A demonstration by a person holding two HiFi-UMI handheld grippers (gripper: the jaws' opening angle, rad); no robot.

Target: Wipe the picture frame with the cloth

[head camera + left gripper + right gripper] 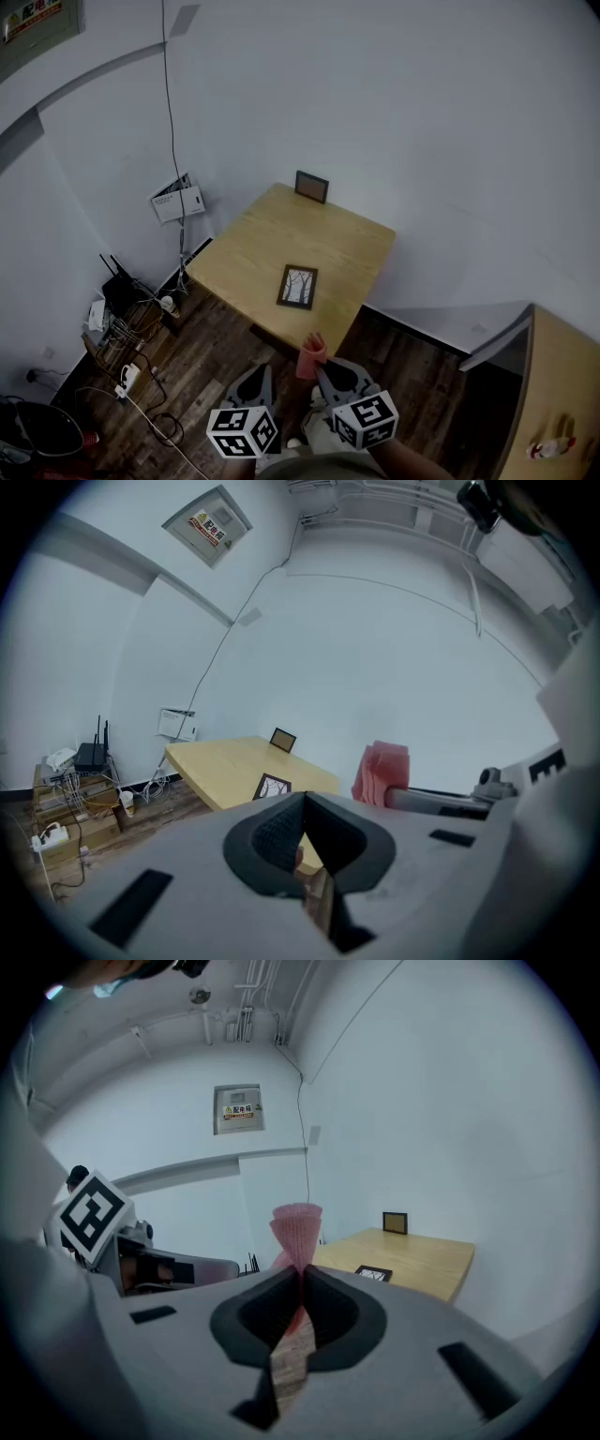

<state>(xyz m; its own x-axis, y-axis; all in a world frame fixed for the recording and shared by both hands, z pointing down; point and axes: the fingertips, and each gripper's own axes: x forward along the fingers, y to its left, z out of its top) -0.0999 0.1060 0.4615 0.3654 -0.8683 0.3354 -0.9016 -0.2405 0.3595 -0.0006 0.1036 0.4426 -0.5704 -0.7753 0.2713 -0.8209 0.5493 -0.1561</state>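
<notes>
**A:** Which step of the task is in hand?

**B:** The approach, as I judge it; no wiping has begun. Both grippers hover off the near end of the wooden table (246, 251), short of its edge. The right gripper (322, 367) has its jaws closed on a pink cloth (297, 1225), pinched low so the folded top fans out above the jaws. The left gripper (302, 801) has its jaws fully together and nothing between them.

**A:** Where is the picture frame?

**B:** A dark picture frame (298, 286) lies flat on the table, towards its near end, with nothing touching it. A second frame (312, 186) stands upright at the far edge of the table, against the wall.

**A:** What does the next move call for?

**B:** Probably carrying the cloth forward over the table and lowering it onto the flat frame. The empty gripper could steady the frame, since a light frame may slide on the smooth wood under a wipe.

**A:** Any containers?

**B:** None on the table. On the floor well to the left of the table, past a tangle of cables (141, 375), sits a dark round object that may be a bin; I cannot tell what, if anything, is in it
</notes>
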